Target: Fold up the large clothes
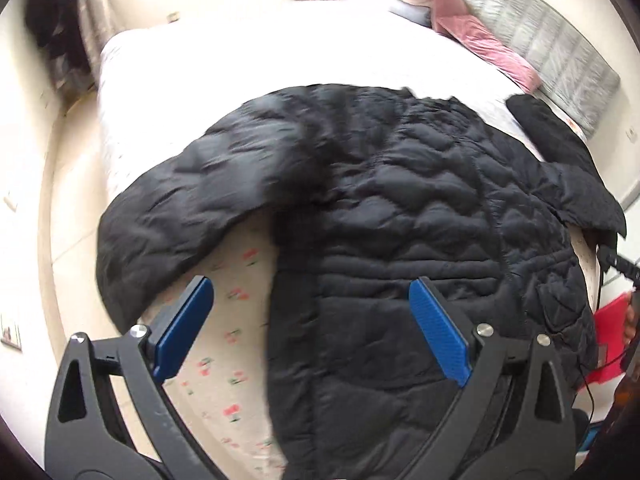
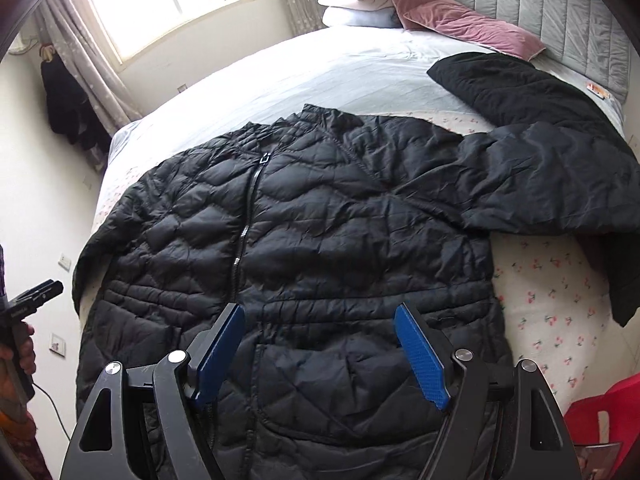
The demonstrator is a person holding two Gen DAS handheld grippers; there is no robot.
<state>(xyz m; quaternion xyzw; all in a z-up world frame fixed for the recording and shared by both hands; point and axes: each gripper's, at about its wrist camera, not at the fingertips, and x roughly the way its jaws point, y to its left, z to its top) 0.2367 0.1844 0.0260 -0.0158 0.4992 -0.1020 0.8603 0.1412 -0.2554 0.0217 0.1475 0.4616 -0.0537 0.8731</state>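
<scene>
Bed (image 2: 360, 68): black quilted jacket (image 2: 304, 240) spread flat, front up, zipped. Right sleeve (image 2: 552, 176) angled far-right. Both grippers, left (image 1: 312, 332) and right (image 2: 320, 354), jaws spread, holding nothing. Risk: slick puffy fabric slipping from a shallow pinch.

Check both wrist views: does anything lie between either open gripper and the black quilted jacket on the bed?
Nothing visible does. The left gripper and right gripper both hang open above the black quilted jacket, with nothing between their blue pads.

Jacket (image 2: 304, 216) on bed (image 2: 320, 68), pillows (image 2: 460, 20) behind
</scene>
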